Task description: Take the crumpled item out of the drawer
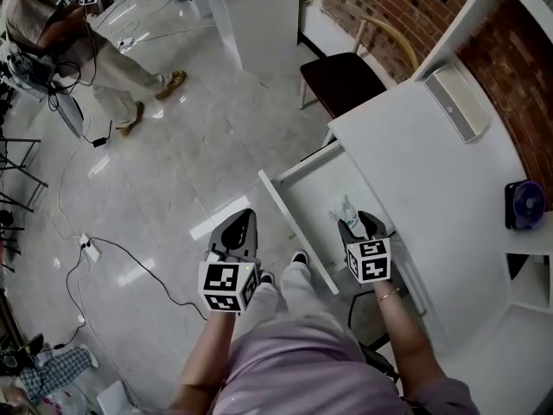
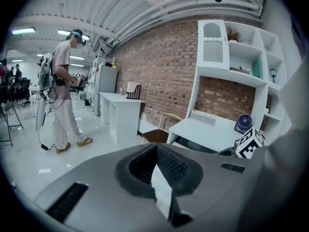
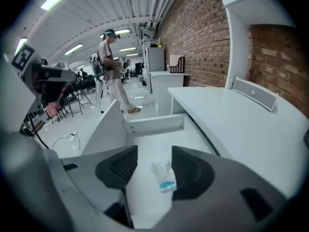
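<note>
The white drawer [image 1: 296, 233] stands pulled out from the white desk [image 1: 432, 171]. On its floor lies the crumpled item [image 1: 341, 209], a clear wrapper with a blue patch [image 3: 164, 177]. My right gripper [image 1: 361, 226] hovers over the drawer just behind the wrapper. It is open [image 3: 155, 172], and the wrapper shows in the gap close to the right pad, untouched. My left gripper [image 1: 243, 223] hangs over the floor to the left of the drawer's front panel. Its jaws meet at the tip [image 2: 157, 170] with nothing between them.
A dark-seated chair [image 1: 342, 81] stands beyond the drawer. On the desk lie a long grey device [image 1: 458, 102] and a small purple fan [image 1: 524, 204]. A person [image 1: 82, 46] stands far back left. Cables [image 1: 95, 249] trail over the glossy floor.
</note>
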